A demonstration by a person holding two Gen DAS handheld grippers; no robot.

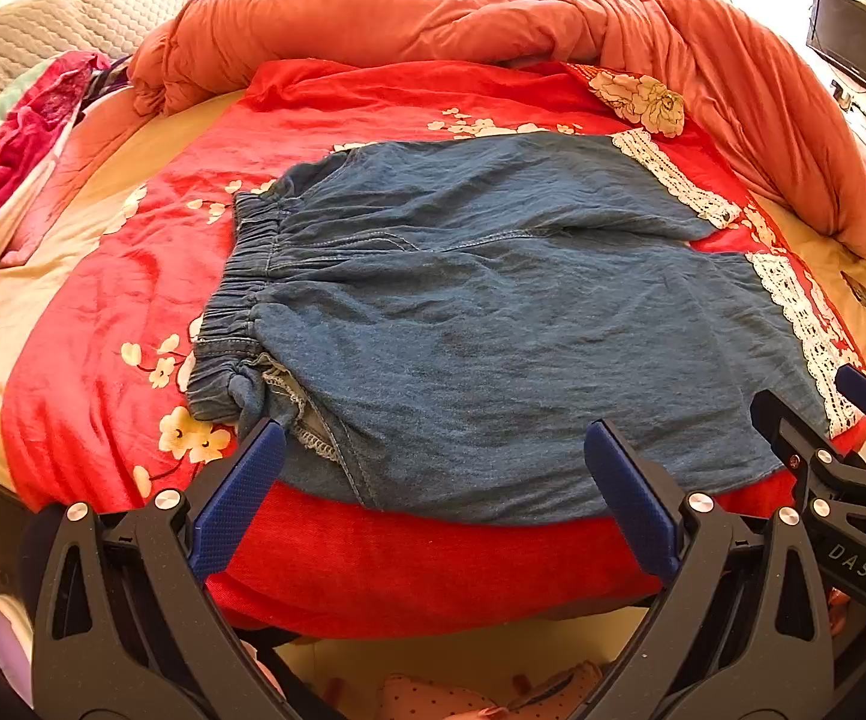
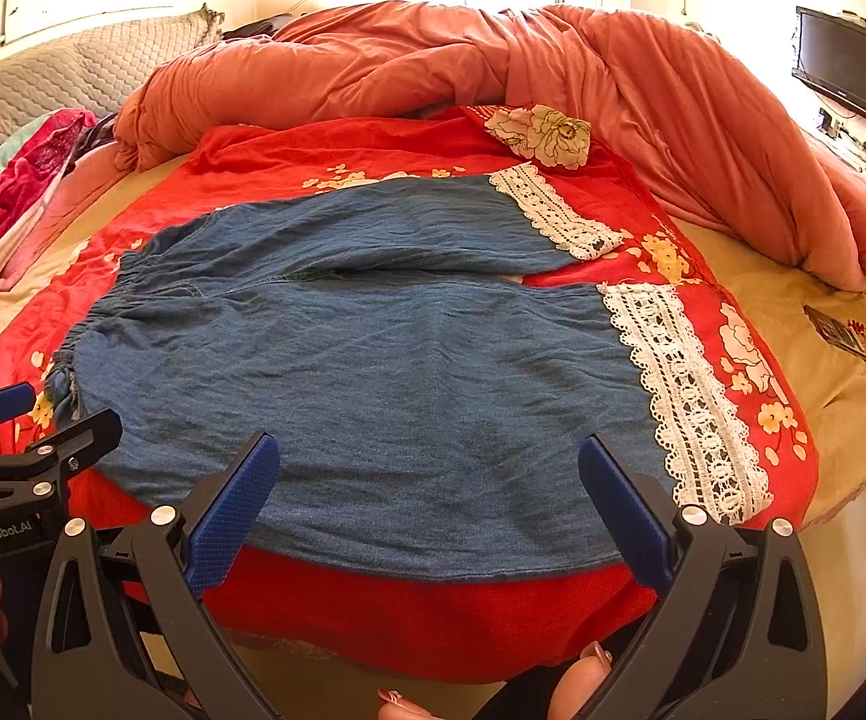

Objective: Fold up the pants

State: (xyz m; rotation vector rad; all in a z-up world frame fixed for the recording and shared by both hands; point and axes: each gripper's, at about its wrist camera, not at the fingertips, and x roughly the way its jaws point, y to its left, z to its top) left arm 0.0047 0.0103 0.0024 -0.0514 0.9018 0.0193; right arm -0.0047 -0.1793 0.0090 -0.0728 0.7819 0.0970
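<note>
Red bedspread [image 1: 103,276], pants [image 1: 493,300] near hem cropped

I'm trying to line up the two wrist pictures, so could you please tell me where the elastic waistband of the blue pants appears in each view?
Left wrist: the waistband runs down the left of centre, gathered, on the red floral sheet.
Right wrist: the waistband sits far left at mid-height, seen nearly edge-on.
Shared landmark: the white lace hems at the pants' right end, opposite the waistband.
</note>
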